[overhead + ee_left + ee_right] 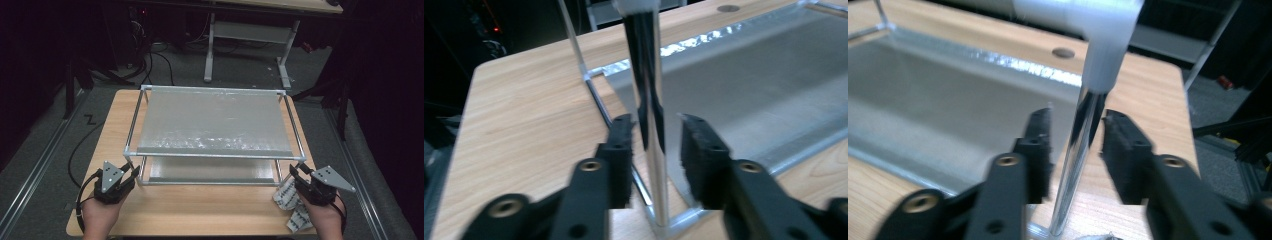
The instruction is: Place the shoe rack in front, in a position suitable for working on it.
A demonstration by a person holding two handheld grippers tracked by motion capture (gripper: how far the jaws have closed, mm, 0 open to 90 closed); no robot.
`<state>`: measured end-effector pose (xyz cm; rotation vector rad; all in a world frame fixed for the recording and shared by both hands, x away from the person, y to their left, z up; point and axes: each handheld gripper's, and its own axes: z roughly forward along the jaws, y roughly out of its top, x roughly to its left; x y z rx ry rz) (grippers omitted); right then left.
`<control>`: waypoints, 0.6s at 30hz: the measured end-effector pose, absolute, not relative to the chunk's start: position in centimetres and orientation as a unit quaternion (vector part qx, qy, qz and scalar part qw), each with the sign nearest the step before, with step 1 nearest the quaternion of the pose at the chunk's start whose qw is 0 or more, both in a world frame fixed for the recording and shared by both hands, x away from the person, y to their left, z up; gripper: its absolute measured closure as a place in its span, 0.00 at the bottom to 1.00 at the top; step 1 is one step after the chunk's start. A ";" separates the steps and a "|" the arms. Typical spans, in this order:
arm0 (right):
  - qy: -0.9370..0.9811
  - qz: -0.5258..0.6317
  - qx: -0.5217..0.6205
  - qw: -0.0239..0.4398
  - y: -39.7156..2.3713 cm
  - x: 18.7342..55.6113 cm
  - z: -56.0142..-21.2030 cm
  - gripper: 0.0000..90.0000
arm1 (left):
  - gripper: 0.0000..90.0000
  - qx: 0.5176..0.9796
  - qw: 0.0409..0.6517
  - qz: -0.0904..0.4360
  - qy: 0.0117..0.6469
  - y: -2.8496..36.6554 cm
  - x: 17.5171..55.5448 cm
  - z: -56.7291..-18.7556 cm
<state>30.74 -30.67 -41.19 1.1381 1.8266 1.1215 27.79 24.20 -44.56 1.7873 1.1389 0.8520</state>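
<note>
A two-tier metal rack (pixel 295 131) with silver sheets stands on the wooden table (pixel 200 207). My left gripper (pixel 134 170) is at the rack's front left post (pixel 649 100). That shiny post stands between its black pads (pixel 621 150) with a gap on each side, so the gripper (pixel 656 122) is open. My right gripper (pixel 295 170) is at the front right post (pixel 1083 130). Here too the jaws flank the tube without pressing on it, and the gripper (pixel 1078 120) is open. Each gripper is held in a hand at the table's front edge.
A crumpled white patterned cloth (pixel 290 200) lies beside my right hand at the table's front right corner. Black cables (pixel 80 145) trail over the floor to the left. Another table's legs (pixel 210 50) stand behind the rack.
</note>
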 end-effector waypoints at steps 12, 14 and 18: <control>0.725 0.352 0.487 0.337 -31.6 21.5 -44.6 0.65 | 0.51 0.720 0.414 0.325 0.452 23.6 26.5 -45.3; 0.709 0.345 0.509 0.344 -33.0 21.2 -44.7 0.69 | 0.51 0.721 0.415 0.325 0.450 23.6 26.5 -45.2; 0.687 0.325 0.558 0.333 -35.4 22.8 -46.1 0.72 | 0.55 0.718 0.421 0.326 0.448 23.8 26.8 -45.1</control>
